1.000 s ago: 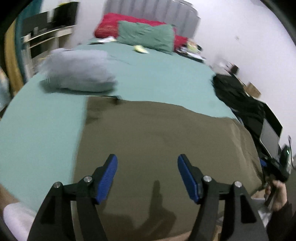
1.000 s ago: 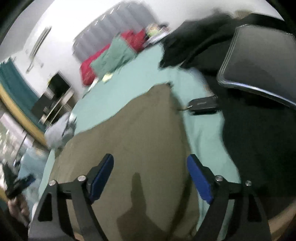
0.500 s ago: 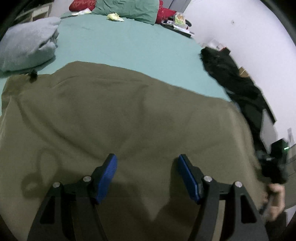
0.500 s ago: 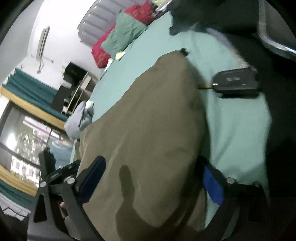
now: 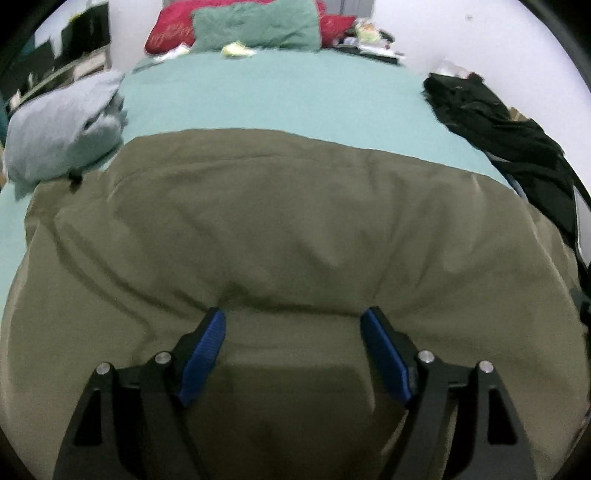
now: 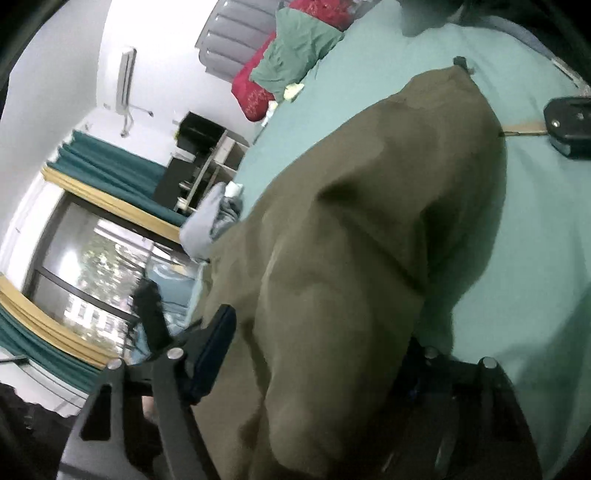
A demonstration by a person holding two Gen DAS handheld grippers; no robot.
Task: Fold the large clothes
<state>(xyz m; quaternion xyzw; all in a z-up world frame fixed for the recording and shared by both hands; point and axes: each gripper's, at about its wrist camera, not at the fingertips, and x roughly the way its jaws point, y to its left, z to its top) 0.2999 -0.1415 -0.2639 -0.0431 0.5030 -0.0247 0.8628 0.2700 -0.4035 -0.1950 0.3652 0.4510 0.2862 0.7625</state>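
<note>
A large olive-green garment lies spread across the teal bed sheet. My left gripper is open, its blue pads pressed down onto the garment's near part with cloth bunched between them. In the right wrist view the same garment rises in a fold between the fingers of my right gripper, which is open; its right finger is mostly hidden under the cloth at the garment's right edge.
A grey folded garment lies at the bed's left. Black clothes lie on the right. Green and red pillows are at the headboard. A black car key lies on the sheet beside the garment's right edge.
Both grippers have dropped down onto the olive garment. The left one now presses into the cloth. The right one has slid along the right edge, with cloth rising between its fingers.
</note>
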